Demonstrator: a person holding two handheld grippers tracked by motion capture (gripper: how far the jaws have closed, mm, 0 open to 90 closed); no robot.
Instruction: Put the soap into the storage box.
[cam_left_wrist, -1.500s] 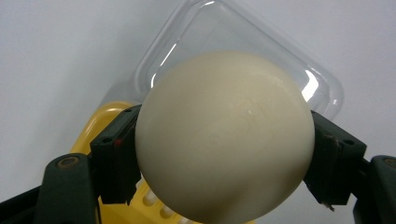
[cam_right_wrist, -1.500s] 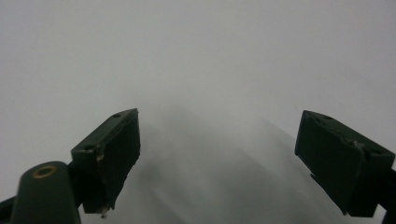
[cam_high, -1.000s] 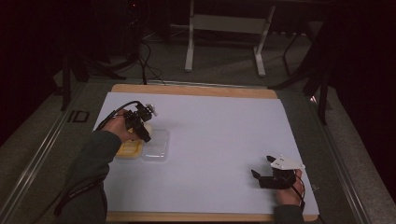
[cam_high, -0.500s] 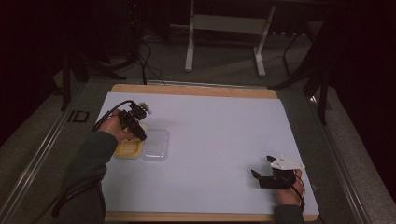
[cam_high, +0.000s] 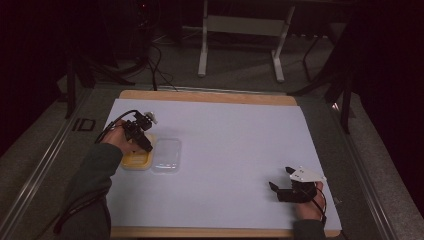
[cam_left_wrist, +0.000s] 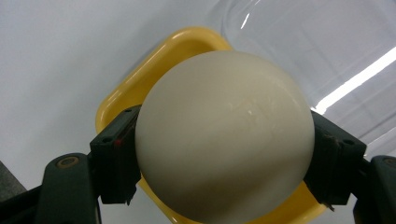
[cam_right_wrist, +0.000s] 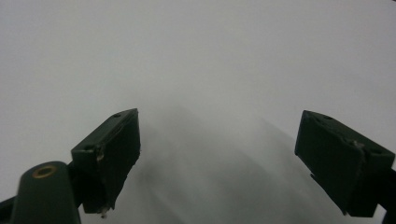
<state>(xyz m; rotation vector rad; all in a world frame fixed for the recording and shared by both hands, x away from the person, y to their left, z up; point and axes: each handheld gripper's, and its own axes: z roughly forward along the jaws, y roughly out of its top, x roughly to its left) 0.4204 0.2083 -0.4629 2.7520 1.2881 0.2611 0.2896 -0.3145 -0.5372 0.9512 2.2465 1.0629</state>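
A smooth white egg (cam_left_wrist: 224, 135) is clamped between the two black jaws of my left gripper (cam_left_wrist: 224, 158), held just above a yellow tray (cam_left_wrist: 140, 84). In the high view the left gripper (cam_high: 142, 142) hangs over that yellow tray (cam_high: 134, 161) at the table's left. A clear plastic lid (cam_high: 167, 155) lies flat right beside the tray; the same clear lid (cam_left_wrist: 327, 46) is seen behind the egg. My right gripper (cam_high: 280, 189) rests near the table's front right, jaws wide apart; in its own view the right gripper (cam_right_wrist: 224, 158) has only bare white surface between its jaws.
The white table sheet (cam_high: 235, 145) covers a wooden board (cam_high: 210, 96). Beyond the far edge stand a white metal stand (cam_high: 240, 30) and loose cables (cam_high: 155, 60) on the floor. A metal rail (cam_high: 45, 170) runs along the left side.
My left gripper has moved left and down with the egg, coming lower over the yellow tray. The right gripper has stayed put.
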